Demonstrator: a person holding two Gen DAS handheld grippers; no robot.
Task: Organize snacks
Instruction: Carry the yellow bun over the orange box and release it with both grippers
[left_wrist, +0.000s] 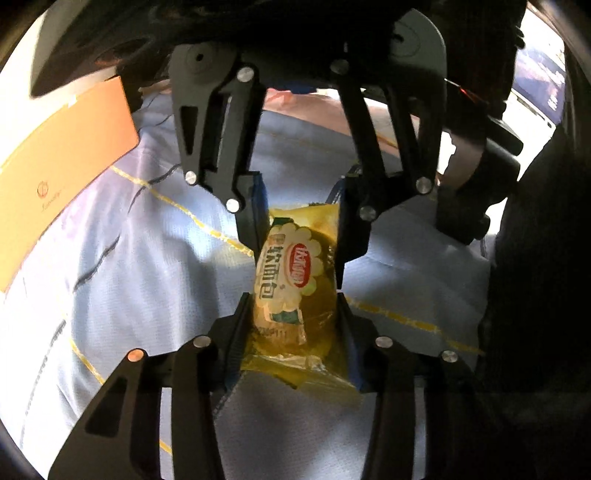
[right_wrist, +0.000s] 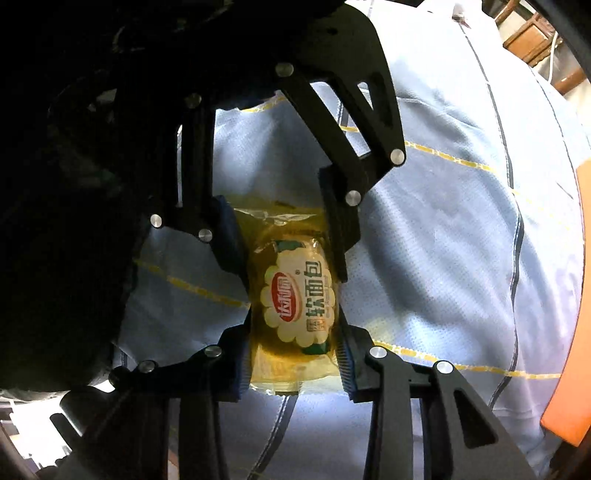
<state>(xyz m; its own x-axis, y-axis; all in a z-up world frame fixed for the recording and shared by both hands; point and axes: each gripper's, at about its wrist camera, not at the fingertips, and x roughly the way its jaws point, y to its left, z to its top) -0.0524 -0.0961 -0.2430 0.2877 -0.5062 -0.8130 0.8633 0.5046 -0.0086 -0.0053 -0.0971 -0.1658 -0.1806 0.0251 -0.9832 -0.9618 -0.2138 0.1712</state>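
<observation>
A yellow soft-bread packet (left_wrist: 291, 295) with a white flower-shaped label and red logo is held from both ends above the blue tablecloth. My left gripper (left_wrist: 295, 306) is shut on its near end, seen at the bottom of the left wrist view. The right gripper's fingers (left_wrist: 343, 236) come in from the top and pinch the far end. In the right wrist view the same packet (right_wrist: 295, 302) sits between my right gripper (right_wrist: 295, 325) at the bottom, and the left gripper's fingers (right_wrist: 332, 229) grip it from above.
A pale blue tablecloth (left_wrist: 129, 266) with yellow and dark lines covers the surface. An orange box (left_wrist: 62, 162) lies at the left in the left wrist view and shows at the right edge of the right wrist view (right_wrist: 572, 332). A dark mass (right_wrist: 55, 221) fills the left.
</observation>
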